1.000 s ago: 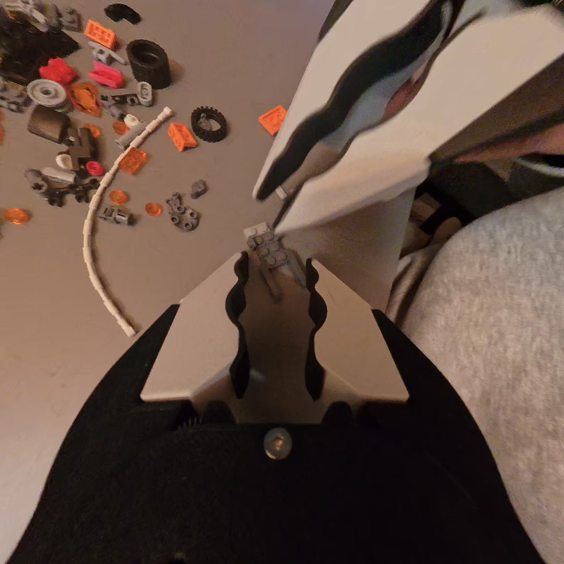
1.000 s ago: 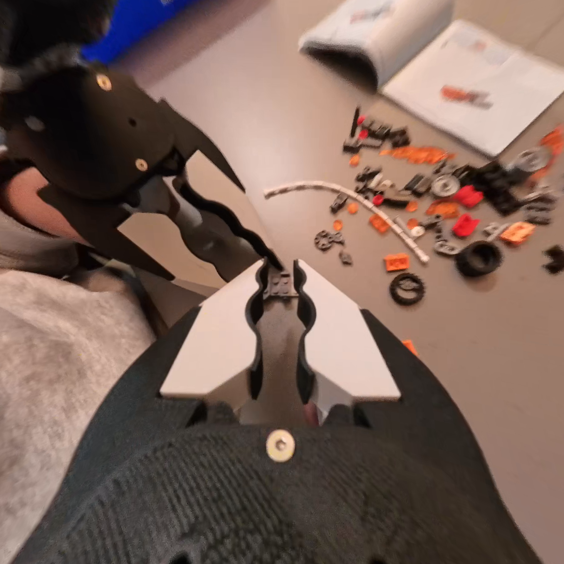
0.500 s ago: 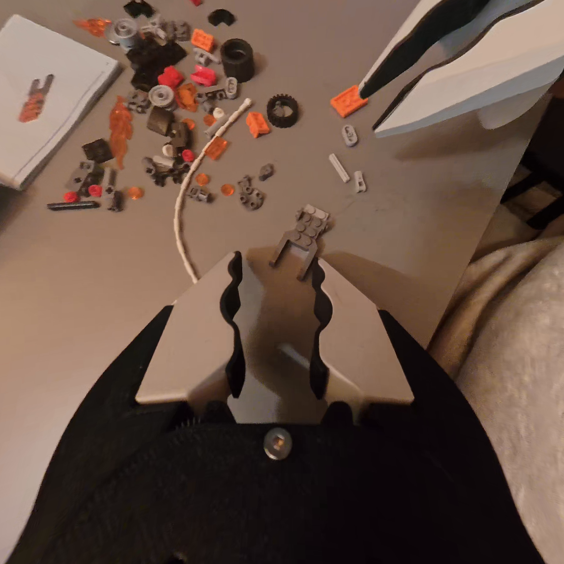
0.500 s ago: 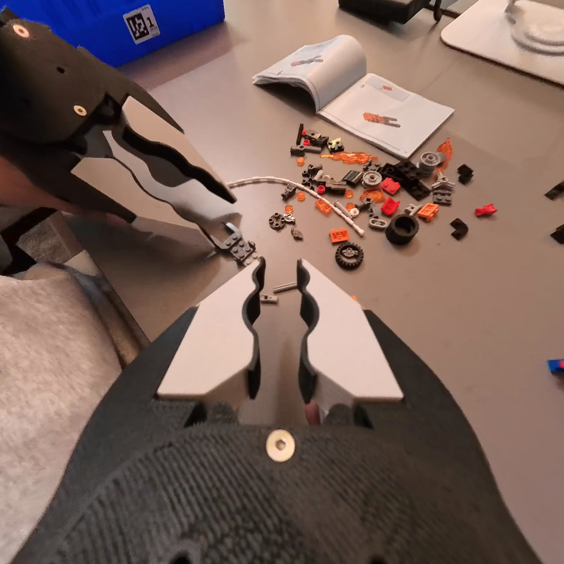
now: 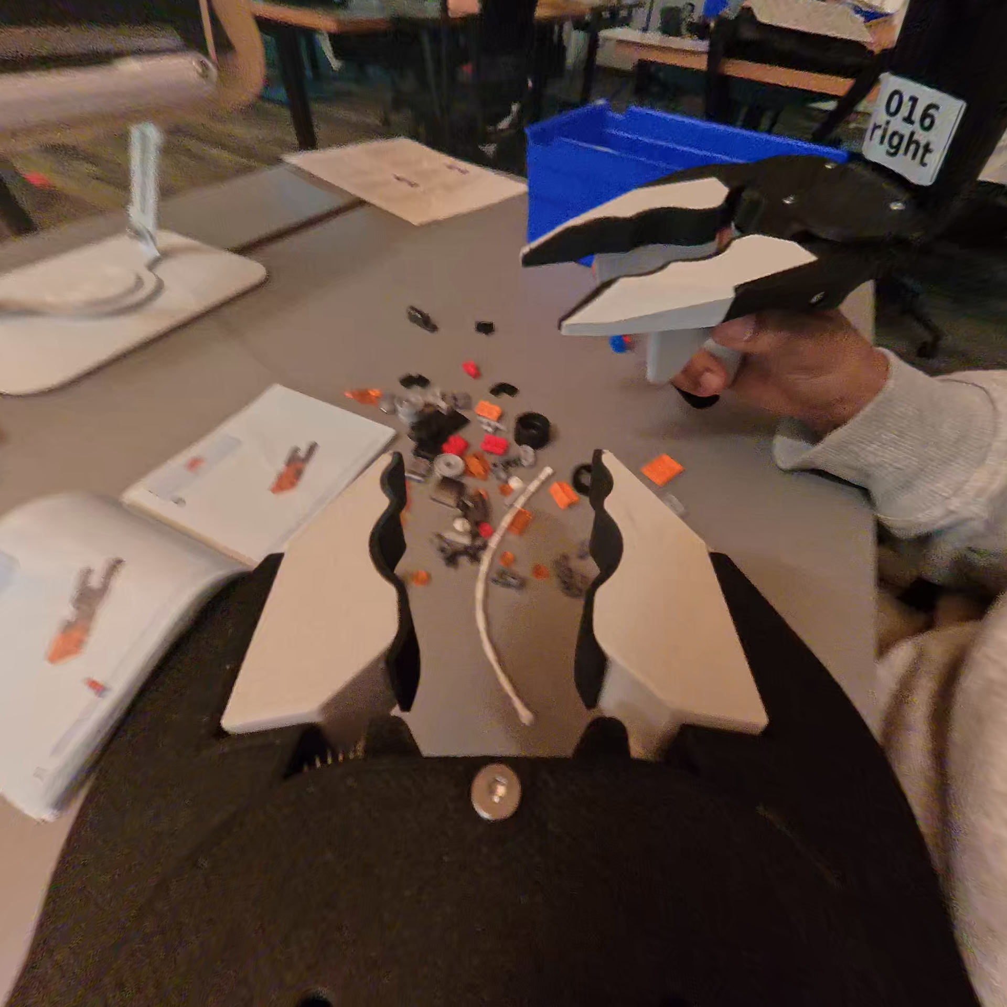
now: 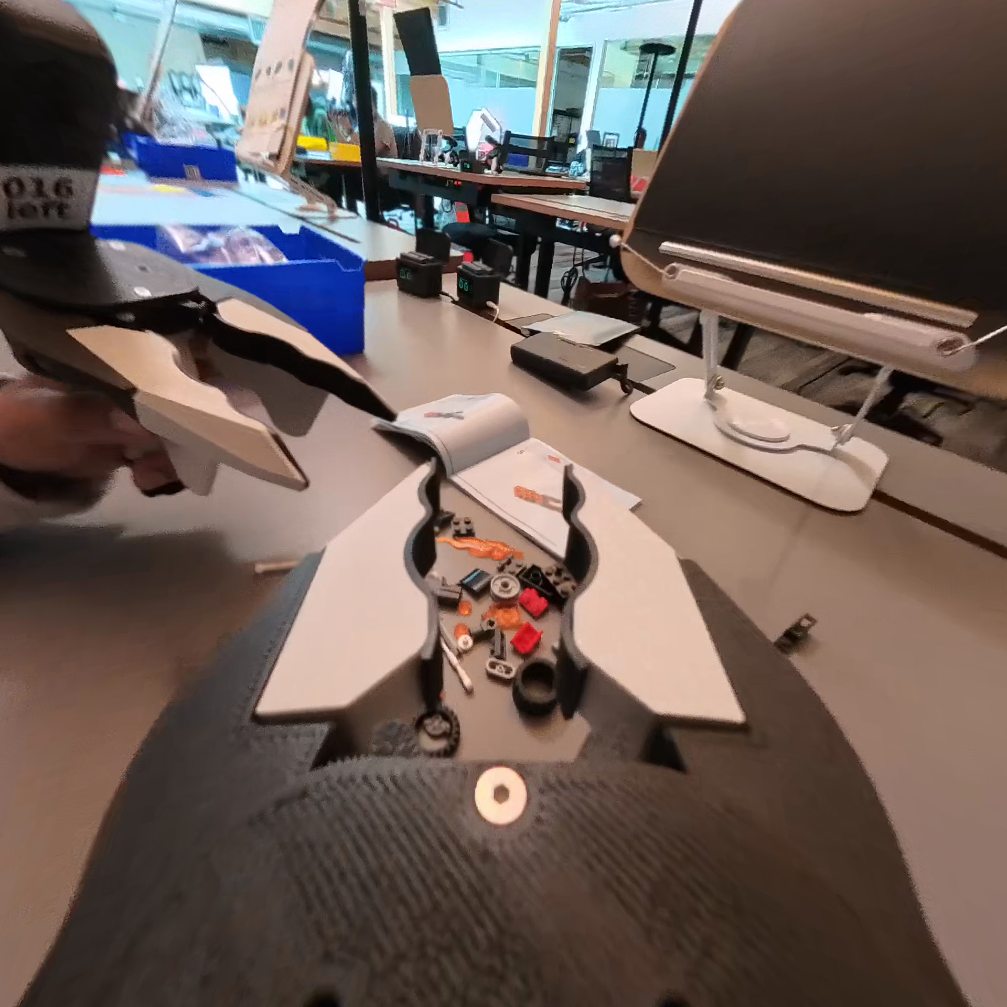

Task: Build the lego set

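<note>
A pile of loose lego pieces [image 5: 463,463] in black, grey, red and orange lies on the grey table [image 5: 327,338]. A white flexible hose [image 5: 493,588] curves out of it toward me. My left gripper [image 5: 495,462] is open and empty, held above the table on the near side of the pile. My right gripper [image 6: 500,471] is also open and empty, above the same pile [image 6: 501,599]. Each gripper shows in the other's view, the right one [image 5: 545,294] high at the right and the left one [image 6: 346,448] at the left. No built part is in view.
An open instruction booklet [image 5: 245,463] lies left of the pile and also shows in the right wrist view [image 6: 490,430]. A blue bin [image 5: 626,152], a white monitor stand base [image 6: 763,436] and a black power brick [image 6: 566,359] stand farther back. A black tyre [image 6: 537,686] lies near the right gripper.
Both grippers have risen and tilted up from the table and opened wider. The small grey assembly that lay at the left gripper's tips is out of view.
</note>
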Motion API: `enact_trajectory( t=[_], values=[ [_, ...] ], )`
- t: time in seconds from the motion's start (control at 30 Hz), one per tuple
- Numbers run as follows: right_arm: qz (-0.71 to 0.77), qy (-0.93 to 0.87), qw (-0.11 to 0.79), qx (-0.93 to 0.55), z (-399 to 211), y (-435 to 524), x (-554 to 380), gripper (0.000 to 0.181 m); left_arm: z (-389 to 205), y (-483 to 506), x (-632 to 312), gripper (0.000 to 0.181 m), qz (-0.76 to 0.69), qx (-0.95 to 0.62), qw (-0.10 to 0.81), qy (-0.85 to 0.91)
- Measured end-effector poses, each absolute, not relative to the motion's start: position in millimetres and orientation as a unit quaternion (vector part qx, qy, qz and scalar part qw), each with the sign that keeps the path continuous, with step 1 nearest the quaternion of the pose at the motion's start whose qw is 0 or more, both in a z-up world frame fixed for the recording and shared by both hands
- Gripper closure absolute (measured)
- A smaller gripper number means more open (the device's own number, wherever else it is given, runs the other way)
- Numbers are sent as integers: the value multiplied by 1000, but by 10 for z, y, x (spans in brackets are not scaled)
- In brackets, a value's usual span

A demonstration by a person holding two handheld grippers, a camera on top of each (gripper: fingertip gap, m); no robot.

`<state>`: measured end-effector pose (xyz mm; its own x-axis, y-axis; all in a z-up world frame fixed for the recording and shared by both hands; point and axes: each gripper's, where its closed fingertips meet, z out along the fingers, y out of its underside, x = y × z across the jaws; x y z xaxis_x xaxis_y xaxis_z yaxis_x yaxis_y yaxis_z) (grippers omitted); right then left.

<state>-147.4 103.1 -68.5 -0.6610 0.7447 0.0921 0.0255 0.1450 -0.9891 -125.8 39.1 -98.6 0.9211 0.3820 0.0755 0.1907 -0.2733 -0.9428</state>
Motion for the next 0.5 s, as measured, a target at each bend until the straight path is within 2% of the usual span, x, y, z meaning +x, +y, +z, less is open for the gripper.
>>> enact_trajectory(
  t=[0.03,0.17,0.33,0.5],
  values=[
    [601,-688,290,-285,-653,1039,-1512,139,-940,400,-1344,112,96,-790,579,-177],
    [611,-680,287,-287,-626,1130,-1566,145,-799,386,-1676,114,142,-777,587,-177],
    [574,-713,282,-287,-886,1153,-1607,126,-928,289,-1630,127,126,-782,595,-132],
    [542,-717,325,-294,-912,1270,-1652,115,-1049,178,-1621,127,150,-797,570,-132]
  ],
)
